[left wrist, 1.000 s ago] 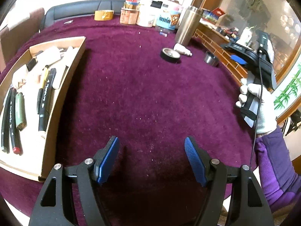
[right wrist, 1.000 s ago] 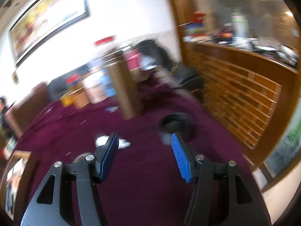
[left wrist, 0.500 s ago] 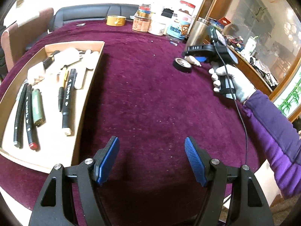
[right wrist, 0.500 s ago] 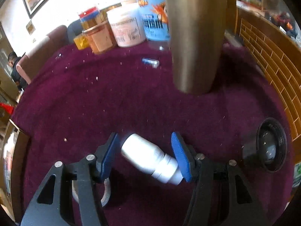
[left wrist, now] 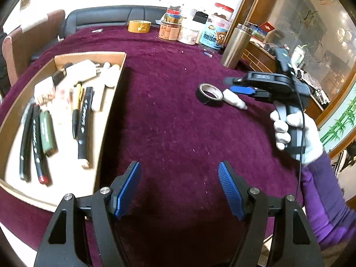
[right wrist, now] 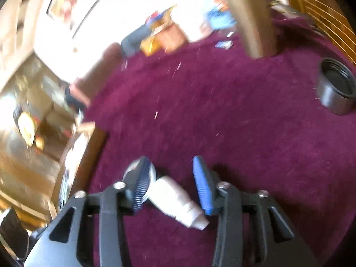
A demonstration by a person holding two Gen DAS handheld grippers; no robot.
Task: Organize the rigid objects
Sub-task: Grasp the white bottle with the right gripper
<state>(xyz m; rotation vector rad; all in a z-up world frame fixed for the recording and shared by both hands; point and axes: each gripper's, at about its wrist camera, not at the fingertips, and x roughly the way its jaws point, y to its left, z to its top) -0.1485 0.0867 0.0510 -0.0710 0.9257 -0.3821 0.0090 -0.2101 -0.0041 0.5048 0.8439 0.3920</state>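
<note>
A small white bottle (right wrist: 175,197) lies on the purple cloth between the fingers of my right gripper (right wrist: 171,178). Those jaws are opening; a gap shows beside the right pad. A black tape roll (right wrist: 135,168) sits just behind the left finger. In the left wrist view the same bottle (left wrist: 233,98) and tape roll (left wrist: 209,93) lie mid-table, under the right gripper (left wrist: 243,89), which a white-gloved hand (left wrist: 296,133) holds. My left gripper (left wrist: 179,178) hovers open over bare cloth near the table's front, nothing between its fingers. A wooden tray (left wrist: 111,111) on the left holds several pens and white items.
A tall metal flask (left wrist: 235,46) stands behind the bottle. Jars (left wrist: 189,31) and a yellow tape roll (left wrist: 139,25) line the far edge. A black screw lid (right wrist: 336,91) sits to the right, near the wooden ledge. A small blue item (right wrist: 223,44) lies by the flask.
The right gripper has swung down over the white bottle, which now lies deeper between its fingers; those fingers stand closer together. The right wrist view is blurred. The left gripper is unchanged.
</note>
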